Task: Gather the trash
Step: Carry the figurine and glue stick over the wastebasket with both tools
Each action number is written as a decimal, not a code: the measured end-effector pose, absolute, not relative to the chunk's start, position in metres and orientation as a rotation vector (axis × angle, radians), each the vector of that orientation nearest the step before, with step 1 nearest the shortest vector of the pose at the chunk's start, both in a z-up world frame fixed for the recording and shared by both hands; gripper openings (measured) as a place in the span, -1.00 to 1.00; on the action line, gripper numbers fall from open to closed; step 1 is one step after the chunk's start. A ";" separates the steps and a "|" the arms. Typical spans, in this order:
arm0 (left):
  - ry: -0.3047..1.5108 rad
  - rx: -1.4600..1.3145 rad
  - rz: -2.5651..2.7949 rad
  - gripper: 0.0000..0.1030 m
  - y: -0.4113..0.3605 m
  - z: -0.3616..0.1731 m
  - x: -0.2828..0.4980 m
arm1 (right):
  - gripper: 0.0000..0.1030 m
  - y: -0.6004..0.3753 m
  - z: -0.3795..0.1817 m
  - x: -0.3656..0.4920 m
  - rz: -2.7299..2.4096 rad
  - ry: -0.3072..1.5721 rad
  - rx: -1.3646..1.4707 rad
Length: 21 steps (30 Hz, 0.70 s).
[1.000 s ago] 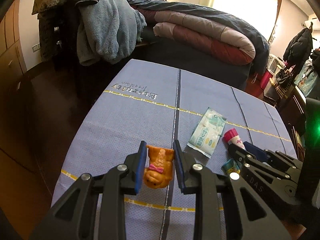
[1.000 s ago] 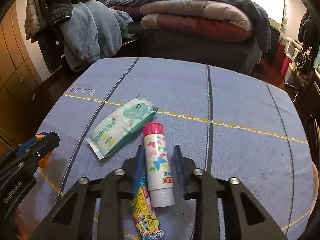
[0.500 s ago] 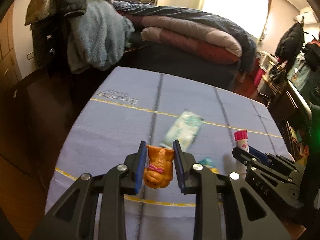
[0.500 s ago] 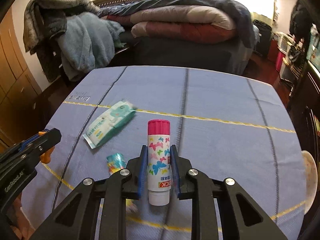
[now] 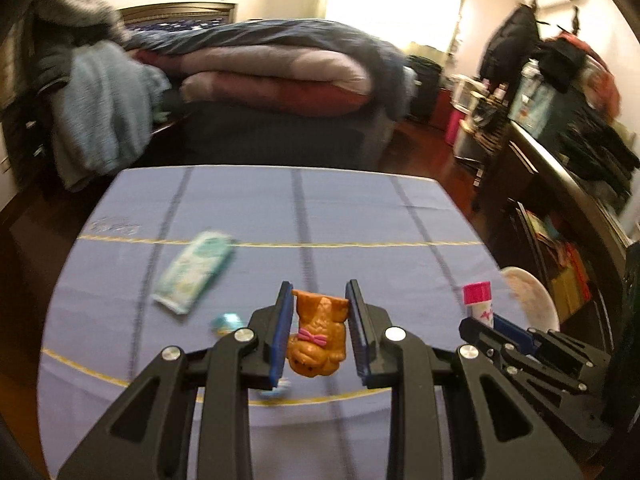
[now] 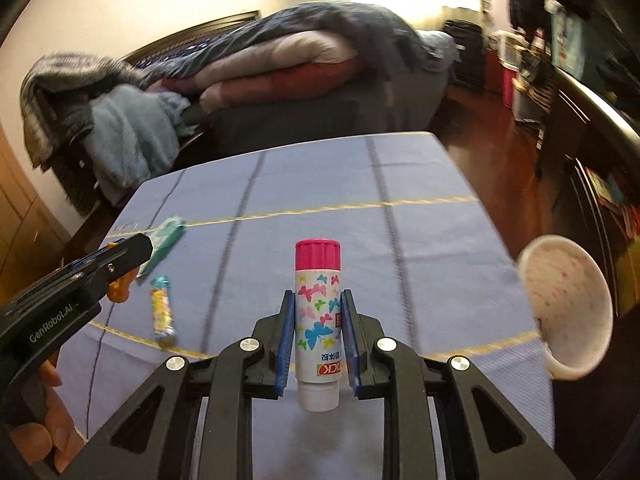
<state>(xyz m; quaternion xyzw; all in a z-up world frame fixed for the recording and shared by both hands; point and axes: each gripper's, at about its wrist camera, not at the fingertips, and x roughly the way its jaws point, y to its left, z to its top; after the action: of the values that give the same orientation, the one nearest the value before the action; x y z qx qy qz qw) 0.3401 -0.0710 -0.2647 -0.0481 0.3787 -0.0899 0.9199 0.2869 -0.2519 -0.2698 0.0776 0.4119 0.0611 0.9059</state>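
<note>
My left gripper [image 5: 320, 300] is shut on a small orange toy dog [image 5: 318, 338] with a pink bow, held above the blue tablecloth [image 5: 360, 208]. My right gripper [image 6: 318, 304] is shut on a glue stick [image 6: 318, 312] with a pink cap and butterfly print, lifted off the table. The glue stick also shows at the right of the left wrist view [image 5: 478, 304]. A wet-wipe pack [image 5: 192, 272] and a small candy wrapper [image 6: 162, 314] lie on the cloth to the left. The left gripper [image 6: 120, 256] shows at the left of the right wrist view.
A white speckled bowl [image 6: 568, 304] sits at the table's right edge. A bed with folded quilts [image 5: 280, 76] stands behind the table. A chair draped with clothes [image 5: 96, 120] is at the back left. A cluttered dark cabinet [image 5: 560, 160] stands at the right.
Both grippers have lifted and swung right with their loads. The glue stick was gripped and raised off the cloth. The white bowl has come into view at the right.
</note>
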 end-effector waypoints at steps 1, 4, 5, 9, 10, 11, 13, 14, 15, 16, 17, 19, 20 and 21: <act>0.777 -0.088 -0.201 -0.46 -0.082 -0.264 0.339 | -0.56 -0.261 -0.270 0.283 0.112 0.849 0.169; 0.775 -0.056 -0.245 -0.46 -0.112 -0.262 0.337 | -0.56 -0.284 -0.271 0.274 0.076 0.843 0.191; 0.776 -0.047 -0.263 -0.46 -0.124 -0.261 0.337 | -0.56 -0.290 -0.272 0.272 0.064 0.841 0.194; 0.775 -0.009 -0.328 -0.46 -0.163 -0.260 0.338 | -0.56 -0.324 -0.272 0.260 0.002 0.821 0.226; 0.774 0.004 -0.348 -0.46 -0.175 -0.259 0.338 | -0.56 -0.332 -0.272 0.257 -0.011 0.817 0.234; 0.774 0.015 -0.366 -0.46 -0.187 -0.259 0.338 | -0.56 -0.339 -0.272 0.255 -0.025 0.813 0.243; 0.771 0.037 -0.408 -0.46 -0.211 -0.258 0.337 | -0.56 -0.357 -0.271 0.249 -0.057 0.803 0.264; 0.770 0.045 -0.423 -0.46 -0.219 -0.258 0.337 | -0.56 -0.365 -0.271 0.247 -0.072 0.799 0.271; 0.768 0.051 -0.436 -0.46 -0.227 -0.258 0.337 | -0.56 -0.373 -0.271 0.244 -0.090 0.795 0.279; 0.767 0.059 -0.454 -0.46 -0.237 -0.258 0.336 | -0.56 -0.382 -0.271 0.242 -0.107 0.791 0.287; 0.766 0.066 -0.471 -0.46 -0.246 -0.258 0.336 | -0.56 -0.391 -0.271 0.240 -0.123 0.787 0.295; 0.762 0.086 -0.506 -0.46 -0.265 -0.257 0.336 | -0.56 -0.404 -0.271 0.235 -0.151 0.779 0.308; 0.760 0.093 -0.517 -0.46 -0.272 -0.257 0.335 | -0.56 -0.413 -0.271 0.233 -0.168 0.774 0.317; 0.758 0.103 -0.534 -0.46 -0.282 -0.257 0.335 | -0.56 -0.420 -0.271 0.231 -0.183 0.770 0.324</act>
<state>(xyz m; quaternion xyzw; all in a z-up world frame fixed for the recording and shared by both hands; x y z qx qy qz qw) 0.3346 -0.2822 -0.2568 0.0495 0.3652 -0.2576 0.8932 0.2313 -0.4197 -0.2712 0.1571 0.3732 -0.0886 0.9101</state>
